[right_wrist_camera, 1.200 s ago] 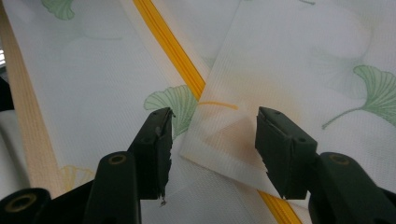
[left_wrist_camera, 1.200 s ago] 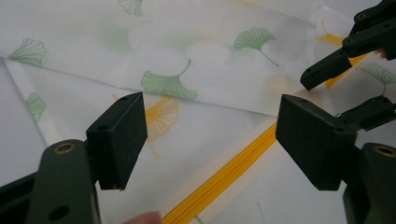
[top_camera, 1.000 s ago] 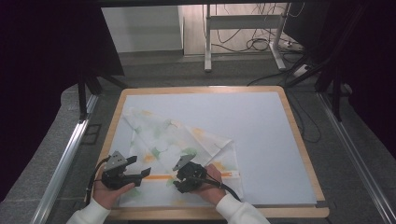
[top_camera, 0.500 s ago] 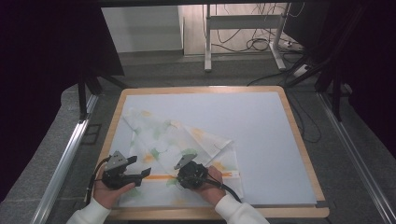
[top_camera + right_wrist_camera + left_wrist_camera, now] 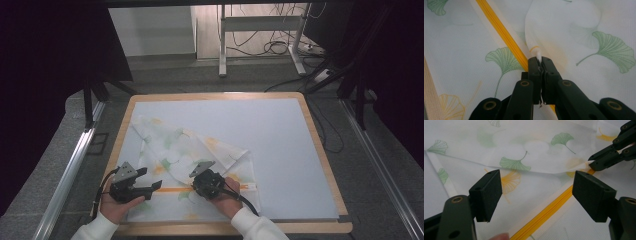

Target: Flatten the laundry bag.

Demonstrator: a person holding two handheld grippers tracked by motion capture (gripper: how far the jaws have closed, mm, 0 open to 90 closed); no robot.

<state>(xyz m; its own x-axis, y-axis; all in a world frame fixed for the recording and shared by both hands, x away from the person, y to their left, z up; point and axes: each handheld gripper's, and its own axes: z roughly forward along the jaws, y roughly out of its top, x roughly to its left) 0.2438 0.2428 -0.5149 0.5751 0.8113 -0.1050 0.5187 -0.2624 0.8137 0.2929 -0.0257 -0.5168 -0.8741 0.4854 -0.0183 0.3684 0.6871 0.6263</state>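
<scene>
Right gripper [image 5: 539, 65] pinches cloth [image 5: 579, 30] | left gripper [image 5: 536, 192] agape

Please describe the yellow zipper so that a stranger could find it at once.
On the pale table mat lies a white cloth printed with ginkgo leaves. Along its near part runs the zipper, a straight solid yellow-orange line, unlike the scattered leaf prints.

R claw [image 5: 539, 65] just closed, pinching cloth [image 5: 564, 32] edge.
</scene>
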